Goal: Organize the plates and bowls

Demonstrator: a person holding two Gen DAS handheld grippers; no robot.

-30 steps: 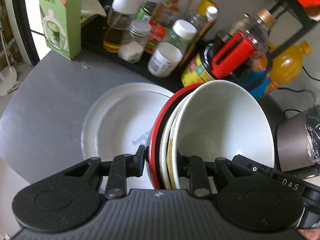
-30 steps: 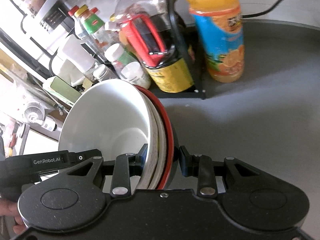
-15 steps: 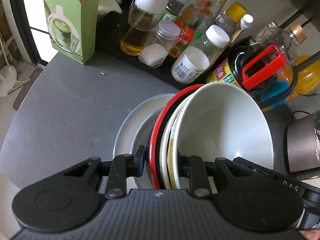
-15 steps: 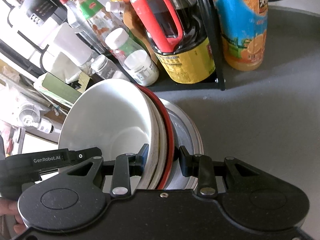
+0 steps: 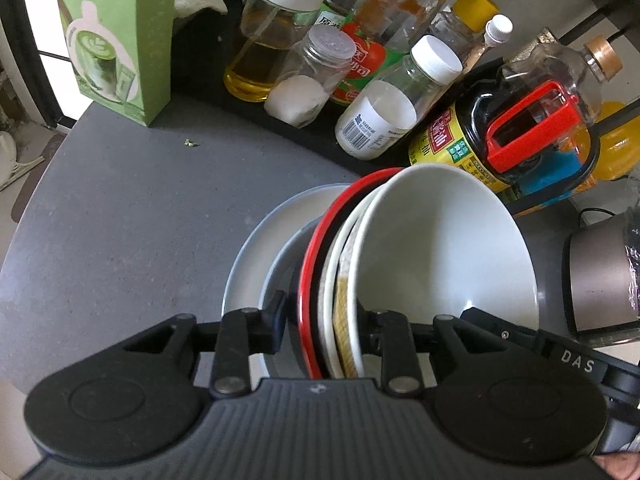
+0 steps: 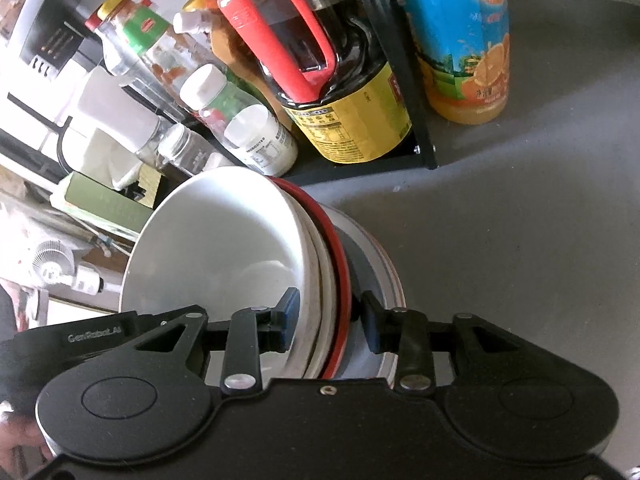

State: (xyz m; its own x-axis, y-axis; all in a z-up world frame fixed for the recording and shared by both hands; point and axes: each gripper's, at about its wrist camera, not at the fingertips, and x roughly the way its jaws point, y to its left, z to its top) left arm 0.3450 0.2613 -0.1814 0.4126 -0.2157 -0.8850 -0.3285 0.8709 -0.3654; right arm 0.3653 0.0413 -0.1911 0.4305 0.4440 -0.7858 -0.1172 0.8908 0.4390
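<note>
**Stack lowered toward plate**

Both grippers have carried the nested bowl stack (image 5: 400, 264) closer over the glossy white plate (image 5: 256, 248) on the matte grey table (image 5: 120, 208). Left gripper (image 5: 320, 320) and right gripper (image 6: 326, 316) each clamp opposite rims: smooth white bowl inside, red-rimmed black bowl (image 6: 340, 256) outermost.

The left gripper (image 5: 322, 326) is showing ribbed black plastic with silver screws; the right gripper (image 6: 326, 322) is wearing "GenRobot.AI" lettering.
</note>
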